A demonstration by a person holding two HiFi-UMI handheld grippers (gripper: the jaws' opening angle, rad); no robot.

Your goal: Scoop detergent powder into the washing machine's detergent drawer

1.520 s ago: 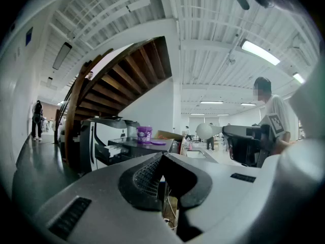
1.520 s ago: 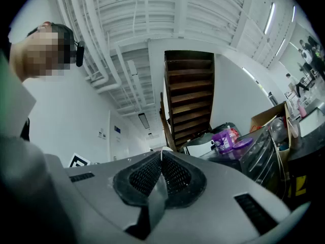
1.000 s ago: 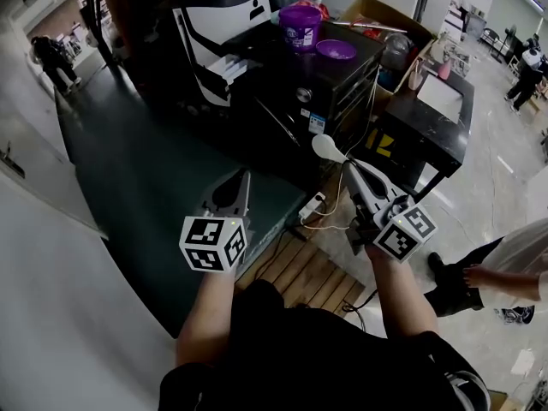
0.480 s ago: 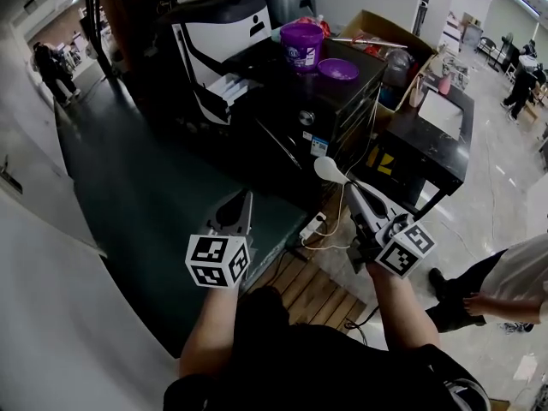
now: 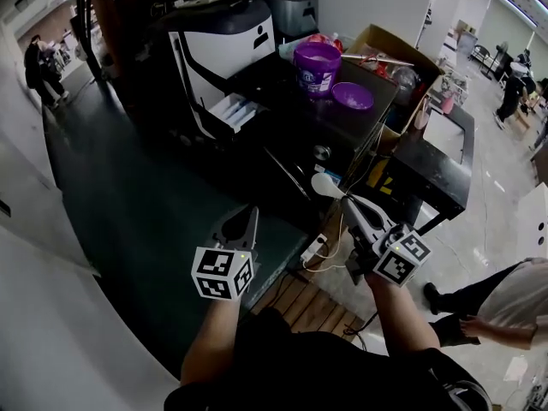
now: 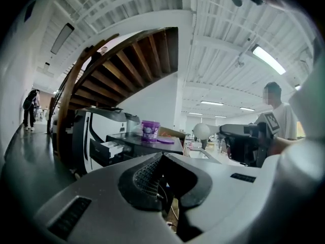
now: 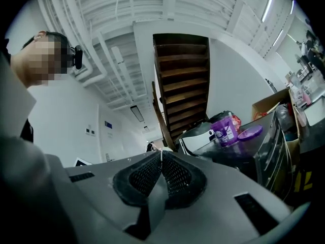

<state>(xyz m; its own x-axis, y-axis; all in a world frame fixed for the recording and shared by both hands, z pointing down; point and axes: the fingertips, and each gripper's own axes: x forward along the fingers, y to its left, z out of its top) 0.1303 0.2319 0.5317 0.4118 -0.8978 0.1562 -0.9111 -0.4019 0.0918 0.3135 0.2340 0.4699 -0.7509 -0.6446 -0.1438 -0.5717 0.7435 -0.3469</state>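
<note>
A purple detergent tub (image 5: 317, 67) stands open on a black cabinet (image 5: 342, 139), its purple lid (image 5: 352, 95) lying beside it. Left of them is the white and black washing machine (image 5: 218, 45) with its detergent drawer (image 5: 231, 110) pulled out. My right gripper (image 5: 353, 210) is shut on the handle of a white scoop (image 5: 326, 185), whose bowl points toward the cabinet, well short of the tub. My left gripper (image 5: 243, 221) is shut and holds nothing, low and left of the scoop. The right gripper view shows the scoop handle (image 7: 156, 197) between the pads, with the tub (image 7: 223, 131) far ahead.
A cardboard box (image 5: 390, 37) sits behind the tub. A black table (image 5: 432, 148) stands to the right. A power strip (image 5: 313, 250) and cables lie over a wooden pallet (image 5: 300, 288) below the grippers. A person (image 5: 505, 302) crouches at the right edge.
The view has drawn nearer to the machine and cabinet. Both grippers stay shut and side by side, and the scoop stays in the right one.
</note>
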